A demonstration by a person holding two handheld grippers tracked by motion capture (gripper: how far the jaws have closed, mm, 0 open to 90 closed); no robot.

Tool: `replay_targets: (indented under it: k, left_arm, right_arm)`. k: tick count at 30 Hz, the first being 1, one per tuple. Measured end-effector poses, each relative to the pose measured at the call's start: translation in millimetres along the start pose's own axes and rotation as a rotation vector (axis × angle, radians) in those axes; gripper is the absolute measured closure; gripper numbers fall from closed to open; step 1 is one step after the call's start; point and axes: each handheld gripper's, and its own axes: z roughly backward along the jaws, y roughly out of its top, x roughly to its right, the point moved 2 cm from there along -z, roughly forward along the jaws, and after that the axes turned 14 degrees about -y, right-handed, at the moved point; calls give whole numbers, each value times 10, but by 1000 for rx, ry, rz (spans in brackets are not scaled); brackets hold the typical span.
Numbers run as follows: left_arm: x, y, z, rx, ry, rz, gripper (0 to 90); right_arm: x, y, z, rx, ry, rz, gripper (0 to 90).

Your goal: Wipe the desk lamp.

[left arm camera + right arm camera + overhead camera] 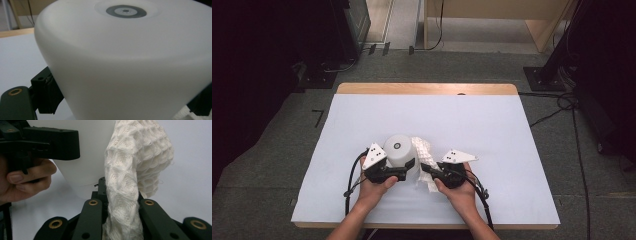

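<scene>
A white plastic cup is upside down, a grey ring on its base, and looms large in the left gripper view. My left gripper is shut on the cup, one jaw against each side of its wall. A white waffle-knit cloth bunches against the cup's right side. My right gripper is shut on this cloth, which rises from between the jaws. The right gripper view also has the cup and the left gripper with its hand at the left.
A white sheet covers the wooden table. Both hands work near the front middle of it. Cables and dark stands lie on the grey floor beyond the table's far and right sides.
</scene>
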Motion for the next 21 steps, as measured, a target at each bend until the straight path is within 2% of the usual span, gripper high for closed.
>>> replay_targets:
  k: [4,6,8,10,12,17,21]
  left_arm:
    - [33,-62,-90,-67,-21,-45,88]
    - [46,-85,-132,-90,-37,-48,88]
    - [65,-111,-167,-108,-52,-63,88]
    - [80,-115,-178,-105,-62,-67,88]
    - [69,-91,-160,-85,-67,-64,88]
    - [17,-32,-100,-57,-51,-61,88]
    - [17,-39,-121,-59,-58,-68,89]
  right_arm:
    - [-34,51,33,17,-12,3,793]
    - [-25,114,99,45,-10,-3,794]
    - [-15,189,191,83,-3,-4,793]
    - [-12,221,229,101,-11,10,793]
    - [1,197,210,92,-13,7,793]
    - [36,0,-13,-10,-33,15,794]
    - [23,48,16,5,-41,16,794]
